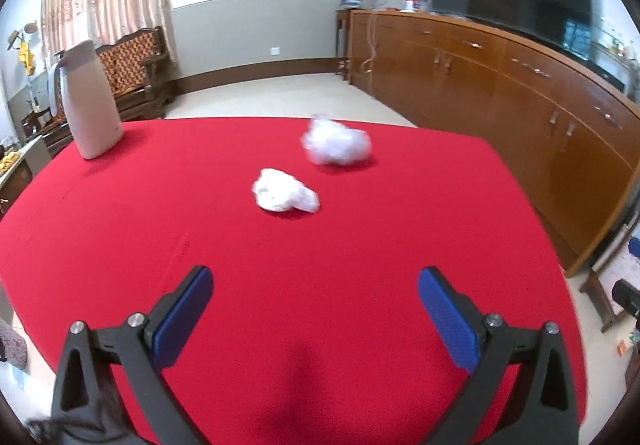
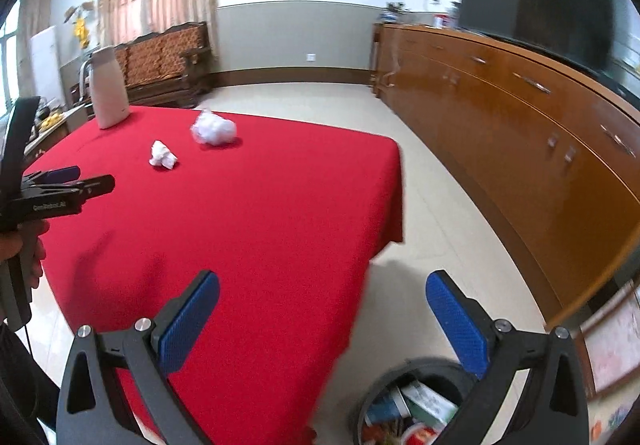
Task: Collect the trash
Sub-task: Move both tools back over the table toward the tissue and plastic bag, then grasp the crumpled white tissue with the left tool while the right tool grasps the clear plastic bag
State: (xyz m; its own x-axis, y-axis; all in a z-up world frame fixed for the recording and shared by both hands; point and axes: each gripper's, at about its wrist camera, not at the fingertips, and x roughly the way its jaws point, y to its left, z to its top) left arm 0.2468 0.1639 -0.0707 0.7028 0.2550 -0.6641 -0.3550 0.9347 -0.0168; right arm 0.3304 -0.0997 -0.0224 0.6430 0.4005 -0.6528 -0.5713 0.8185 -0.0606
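Red cloth covers the counter (image 1: 280, 245), and two pieces of trash lie on it well ahead of the left claw (image 1: 315, 283): a small crumpled white paper wad (image 1: 285, 196) nearer, and a larger, puffier white crumpled wad (image 1: 336, 143) just beyond it. A beige thermos jug (image 1: 90, 101) stands at the far left corner, well apart from both. The sensible step is to reach for the nearer wad first, coming down over its middle and squeezing gently, since it looks light and easily nudged away. That claw hovers low, spread wide and empty. The right claw (image 2: 322, 289), also spread and empty, hangs off the counter's edge above a round black waste bin (image 2: 400, 405) on the floor.
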